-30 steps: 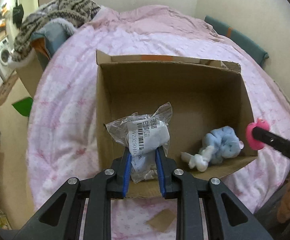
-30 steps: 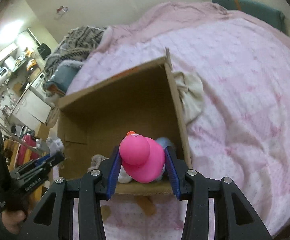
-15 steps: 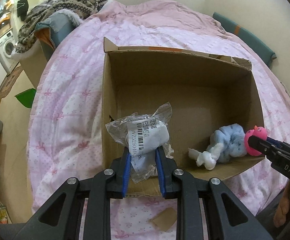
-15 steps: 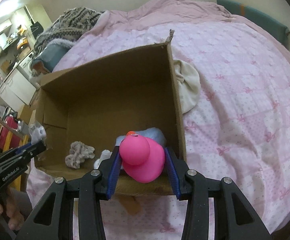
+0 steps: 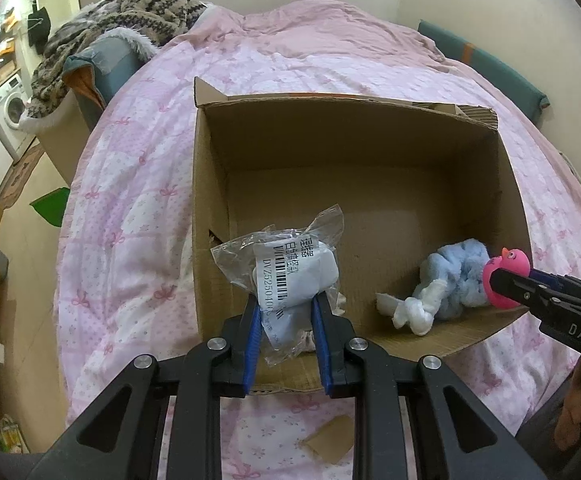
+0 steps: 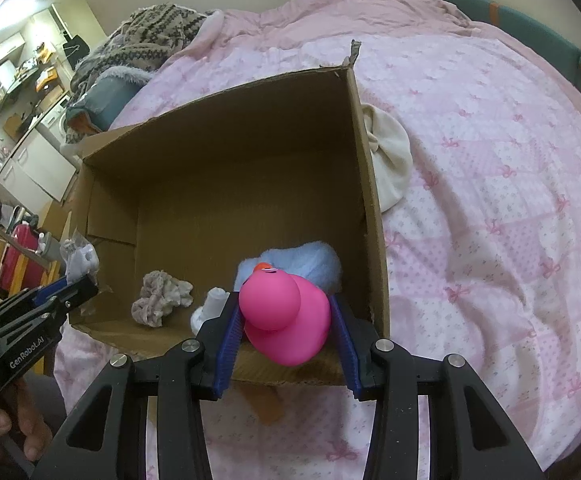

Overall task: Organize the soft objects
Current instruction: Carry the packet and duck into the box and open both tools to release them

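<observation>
An open cardboard box [image 5: 210,184] [image 6: 366,168] stands on a pink bed. My left gripper [image 5: 284,312] is shut on a clear plastic bag with a white item and barcode label [image 5: 290,272], held over the box's near left corner. My right gripper [image 6: 286,312] is shut on a pink rubber duck [image 6: 286,316], held over the box's near right corner; the duck also shows in the left wrist view [image 5: 504,278]. Inside the box lie a blue and white fluffy toy [image 5: 446,284] [image 6: 302,258] and a grey scrunchie [image 6: 160,298].
A cream cloth [image 6: 388,164] lies on the pink quilt [image 6: 490,200] beside the box's right wall. A knitted blanket pile [image 5: 130,12] sits at the bed's far left. A scrap of cardboard [image 5: 328,442] lies on the quilt in front of the box.
Both grippers have moved forward and lower over the box's near edge, still holding the bag and the duck. The box interior now shows more fully.
</observation>
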### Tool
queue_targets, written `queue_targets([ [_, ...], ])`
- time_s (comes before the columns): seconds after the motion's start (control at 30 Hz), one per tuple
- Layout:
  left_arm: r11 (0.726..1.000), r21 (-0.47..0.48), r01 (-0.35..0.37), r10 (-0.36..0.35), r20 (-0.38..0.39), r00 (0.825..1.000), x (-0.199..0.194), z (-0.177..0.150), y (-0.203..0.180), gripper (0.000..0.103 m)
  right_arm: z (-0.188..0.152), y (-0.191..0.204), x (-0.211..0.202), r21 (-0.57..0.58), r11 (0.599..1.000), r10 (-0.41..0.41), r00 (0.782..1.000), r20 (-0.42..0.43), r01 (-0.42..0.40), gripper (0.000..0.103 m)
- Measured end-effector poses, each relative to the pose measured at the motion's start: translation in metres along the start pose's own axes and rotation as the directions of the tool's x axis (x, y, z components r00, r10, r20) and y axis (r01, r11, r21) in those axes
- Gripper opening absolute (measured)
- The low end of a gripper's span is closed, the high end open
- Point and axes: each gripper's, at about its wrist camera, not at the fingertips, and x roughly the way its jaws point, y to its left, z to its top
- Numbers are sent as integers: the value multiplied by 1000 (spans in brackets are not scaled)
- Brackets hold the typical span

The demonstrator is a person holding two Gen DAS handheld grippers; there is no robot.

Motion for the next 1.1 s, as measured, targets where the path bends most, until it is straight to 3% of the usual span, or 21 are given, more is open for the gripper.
queue_targets([
  [0.23,1000,2,-3,3,-2,1000,0,0,0,24,0,-1,0,6,1000,3,1000,-1,-3,46],
  [0.33,1000,24,15,-16,12,1000,-3,0,-5,33,0,-1,1,10,1000,12,1000,-4,-12,46],
  [0.4,999,34,-3,3,21,1000,-4,-1,-7,46,0,-1,3,9,1000,14,1000,-11,-14,46],
  [0.57,999,46,-17,16,26,1000,-6,0,-10,55,0,1,4,6,1000,25,999,-23,-25,46],
  [0.63,999,43,-17,16,29,999,-7,0,-10,60,0,0,5,12,999,36,999,-26,-35,49],
  [0.8,999,34,-15,13,50,999,-10,1,-8,63,2,1,-2,21,998,53,998,17,-53,70],
  [1.0,1000,9,-12,11,86,996,-18,3,-4,68,6,1,-16,38,997,64,994,93,-67,81],
  [1.1,1000,2,-20,20,82,996,-18,1,-3,68,6,-1,-15,52,996,66,994,87,-71,82],
])
